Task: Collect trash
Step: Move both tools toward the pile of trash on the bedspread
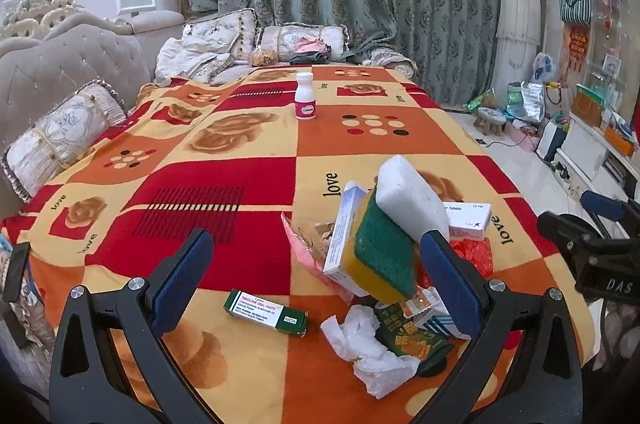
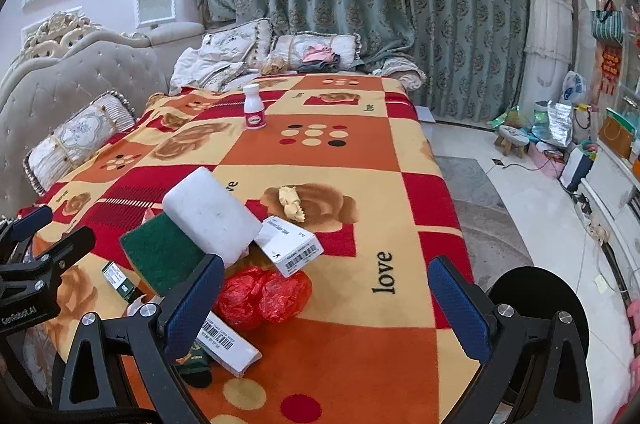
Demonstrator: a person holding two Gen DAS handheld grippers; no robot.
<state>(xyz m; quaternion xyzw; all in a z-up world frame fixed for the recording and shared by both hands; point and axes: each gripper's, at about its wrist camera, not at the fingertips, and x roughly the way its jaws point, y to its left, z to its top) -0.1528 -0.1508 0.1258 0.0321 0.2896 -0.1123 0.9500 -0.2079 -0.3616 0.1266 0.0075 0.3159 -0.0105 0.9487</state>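
Both claws, left claw (image 1: 316, 288) and right claw (image 2: 326, 308), wide open, gripping nothing. Trash heaped around sponge (image 1: 384, 248); green carton (image 1: 266, 312) left of it. Gathering step; next likely carton pickup.

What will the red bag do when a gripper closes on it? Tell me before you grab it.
The red bag looks like thin, crumpled film, so it will probably collapse between the fingers rather than resist. It is likely very light and may slip if only a fold is pinched. It touches a white box, which could get nudged as the bag lifts.
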